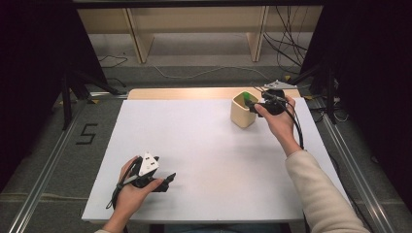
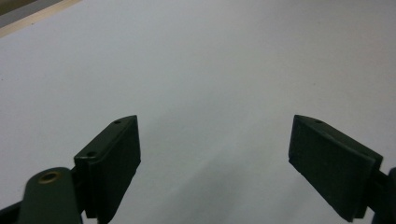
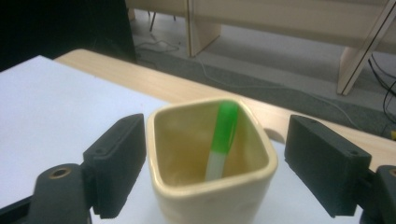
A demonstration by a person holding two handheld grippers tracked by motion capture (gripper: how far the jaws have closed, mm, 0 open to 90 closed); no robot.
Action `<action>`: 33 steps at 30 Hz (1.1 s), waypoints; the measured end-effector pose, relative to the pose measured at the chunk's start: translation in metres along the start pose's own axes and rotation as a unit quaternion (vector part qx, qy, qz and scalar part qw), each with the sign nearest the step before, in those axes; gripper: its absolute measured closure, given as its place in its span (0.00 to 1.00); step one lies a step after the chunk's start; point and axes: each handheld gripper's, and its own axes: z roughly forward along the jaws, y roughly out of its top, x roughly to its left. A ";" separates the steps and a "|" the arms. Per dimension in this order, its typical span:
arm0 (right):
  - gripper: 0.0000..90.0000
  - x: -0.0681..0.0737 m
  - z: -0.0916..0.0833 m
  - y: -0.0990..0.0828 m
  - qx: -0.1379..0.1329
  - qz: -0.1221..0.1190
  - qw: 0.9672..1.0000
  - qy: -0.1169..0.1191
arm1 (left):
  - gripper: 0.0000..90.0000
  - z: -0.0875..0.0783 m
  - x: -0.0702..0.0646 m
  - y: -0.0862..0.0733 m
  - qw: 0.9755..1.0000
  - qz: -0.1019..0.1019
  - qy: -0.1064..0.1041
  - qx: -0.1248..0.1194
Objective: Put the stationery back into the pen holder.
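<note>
Status: the green-and-white marker (image 3: 223,140) stands inside the cream square cup (image 3: 212,186), leaning against its far wall, green end up. It looks like a capped marker, though blur leaves a pen or a similar stick possible. The cup sits at the far right of the white table sheet (image 1: 204,145), near its back edge.

Right gripper (image 3: 212,163): I hold it level at the cup, jaws spread wide, one on each side of the cup's outer walls. The left pad lies just beside the wall; the right pad stands apart from it. Nothing is clamped. The marker rests free of the jaws.

Left gripper (image 2: 215,158): jaws wide apart over bare sheet at the near left of the table, nothing between them. In the high view it rests low in my left hand (image 1: 133,187).

Progress, as I judge it: placing the marker in the cup appears done. What is left is to draw the right gripper clear without tipping the cup.
</note>
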 end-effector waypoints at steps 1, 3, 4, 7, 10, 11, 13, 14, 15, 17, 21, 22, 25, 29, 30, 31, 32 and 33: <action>0.23 0.000 -0.002 -0.002 -0.003 0.001 1.000 0.002 | 0.19 0.000 0.000 0.000 1.000 0.002 0.000 0.000; 0.23 0.000 -0.006 -0.004 0.000 -0.001 1.000 0.002 | 0.19 0.000 0.000 0.000 1.000 0.002 0.000 0.000; 0.23 0.000 -0.008 -0.004 -0.001 -0.004 1.000 0.003 | 0.19 0.000 0.000 0.000 1.000 0.002 0.000 0.000; 0.23 -0.001 -0.012 -0.006 0.003 -0.007 1.000 0.006 | 0.19 0.000 0.000 0.000 1.000 0.001 0.000 0.000; 0.22 -0.001 -0.016 -0.007 0.010 -0.007 1.000 0.010 | 0.19 0.000 0.000 0.000 1.000 0.002 0.001 0.000; 0.22 0.000 -0.017 -0.007 0.012 -0.009 1.000 0.012 | 0.19 0.000 0.000 0.000 1.000 0.000 0.001 0.000; 0.22 0.001 -0.019 -0.009 0.016 -0.009 1.000 0.017 | 0.19 0.000 0.000 0.000 1.000 0.000 0.000 0.000; 0.22 0.001 -0.020 -0.010 0.018 -0.010 1.000 0.018 | 0.19 0.000 0.000 0.000 1.000 0.000 0.000 0.000; 0.22 0.002 -0.021 -0.011 0.019 -0.012 1.000 0.018 | 0.19 0.000 0.000 0.000 1.000 0.000 0.000 0.000; 0.22 0.002 -0.024 -0.013 0.022 -0.011 1.000 0.019 | 0.19 0.000 0.000 0.000 1.000 0.000 0.000 0.000; 0.22 0.003 -0.030 -0.019 0.027 -0.011 0.999 0.027 | 0.19 0.000 0.000 0.000 1.000 0.000 0.001 0.000; 0.22 0.004 -0.031 -0.021 0.027 -0.012 0.999 0.030 | 0.19 0.000 0.000 0.000 1.000 0.000 0.001 0.000; 0.22 0.007 -0.036 -0.026 0.037 -0.018 0.999 0.034 | 0.19 0.000 0.000 0.000 1.000 0.000 0.001 0.001; 0.21 0.009 -0.044 -0.034 0.045 -0.017 0.998 0.044 | 0.19 0.000 0.000 0.000 1.000 0.001 0.001 0.001; 0.21 0.010 -0.046 -0.036 0.047 -0.019 0.998 0.046 | 0.19 0.000 0.000 0.000 1.000 0.000 0.001 0.001; 0.21 0.011 -0.048 -0.038 0.049 -0.020 0.997 0.048 | 0.19 0.000 0.000 0.000 1.000 0.000 0.001 0.002; 0.21 0.011 -0.051 -0.040 0.053 -0.019 0.997 0.051 | 0.19 0.000 0.000 0.000 1.000 0.000 0.001 0.002; 0.21 0.012 -0.053 -0.043 0.051 -0.018 0.997 0.053 | 0.19 0.000 0.000 0.000 1.000 0.000 0.001 0.002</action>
